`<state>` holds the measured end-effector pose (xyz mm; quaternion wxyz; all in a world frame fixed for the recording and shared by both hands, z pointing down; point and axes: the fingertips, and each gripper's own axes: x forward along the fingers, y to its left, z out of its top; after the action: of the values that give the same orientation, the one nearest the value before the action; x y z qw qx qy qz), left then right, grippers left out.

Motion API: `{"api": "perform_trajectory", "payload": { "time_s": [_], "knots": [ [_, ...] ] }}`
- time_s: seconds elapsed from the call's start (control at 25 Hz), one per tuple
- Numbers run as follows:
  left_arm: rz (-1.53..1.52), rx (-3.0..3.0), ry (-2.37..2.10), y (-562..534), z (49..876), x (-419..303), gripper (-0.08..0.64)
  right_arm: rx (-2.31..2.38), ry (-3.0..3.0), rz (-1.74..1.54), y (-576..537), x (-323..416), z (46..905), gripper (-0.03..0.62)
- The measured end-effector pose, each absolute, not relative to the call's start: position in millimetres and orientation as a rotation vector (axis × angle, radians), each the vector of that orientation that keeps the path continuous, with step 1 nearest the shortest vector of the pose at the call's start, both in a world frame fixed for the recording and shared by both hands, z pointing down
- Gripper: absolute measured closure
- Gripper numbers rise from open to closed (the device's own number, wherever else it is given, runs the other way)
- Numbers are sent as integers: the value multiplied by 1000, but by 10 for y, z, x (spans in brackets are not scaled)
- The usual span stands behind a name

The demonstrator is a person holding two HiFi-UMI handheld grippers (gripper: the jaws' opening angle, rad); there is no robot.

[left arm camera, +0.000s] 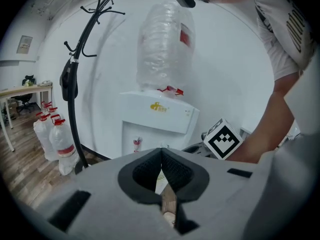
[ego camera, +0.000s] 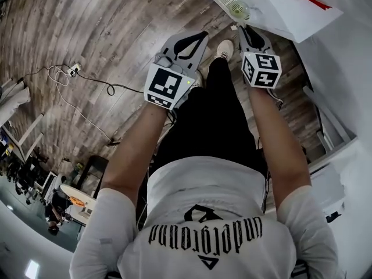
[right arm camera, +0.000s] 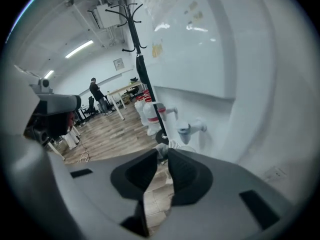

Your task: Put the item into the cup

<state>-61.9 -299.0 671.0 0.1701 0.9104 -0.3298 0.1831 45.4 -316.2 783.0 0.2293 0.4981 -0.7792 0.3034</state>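
Observation:
No cup and no item shows in any view. In the head view both grippers are held out over the wooden floor [ego camera: 104, 28], in front of the person's legs. My left gripper [ego camera: 203, 35] has its jaw tips touching, and in the left gripper view the left gripper [left arm camera: 161, 150] holds nothing. My right gripper [ego camera: 242, 29] carries its marker cube [ego camera: 261, 69] on top. In the right gripper view the right gripper [right arm camera: 163, 153] shows a narrow gap at the tips with nothing in it.
A white water dispenser [left arm camera: 159, 118] with an upturned bottle [left arm camera: 165, 49] stands ahead, its taps [right arm camera: 192, 129] close to the right gripper. A black coat stand [left arm camera: 74, 84] and spare water bottles [left arm camera: 54, 136] stand beside it. A small fan [ego camera: 229, 3] and cables [ego camera: 75, 77] lie on the floor.

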Motion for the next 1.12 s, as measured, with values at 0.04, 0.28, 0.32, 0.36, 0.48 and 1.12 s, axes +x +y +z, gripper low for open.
{"api": "perform_trajectory", "payload": {
  "time_s": [0.04,0.28,0.32,0.36,0.48,1.12],
  "knots": [
    [523,2583,-935,-3012,6783,-609,552,1383,-2133,847,-3194,475,7913,518],
    [546,2544,-906,-3154,7210,-579,552,1411,-2076,915,-3388,498,8352,518],
    [548,2535,-905,-3182,7285,-578,552,1415,-2066,921,-3425,500,8424,518],
    [549,2527,-905,-3204,7350,-576,552,1421,-2056,927,-3460,507,8488,518],
    [547,2516,-902,-3236,7463,-546,552,1449,-2029,951,-3549,547,8617,517],
    [540,2508,-885,-3248,7534,-468,552,1477,-1955,1009,-3607,551,8825,451]
  ]
}}
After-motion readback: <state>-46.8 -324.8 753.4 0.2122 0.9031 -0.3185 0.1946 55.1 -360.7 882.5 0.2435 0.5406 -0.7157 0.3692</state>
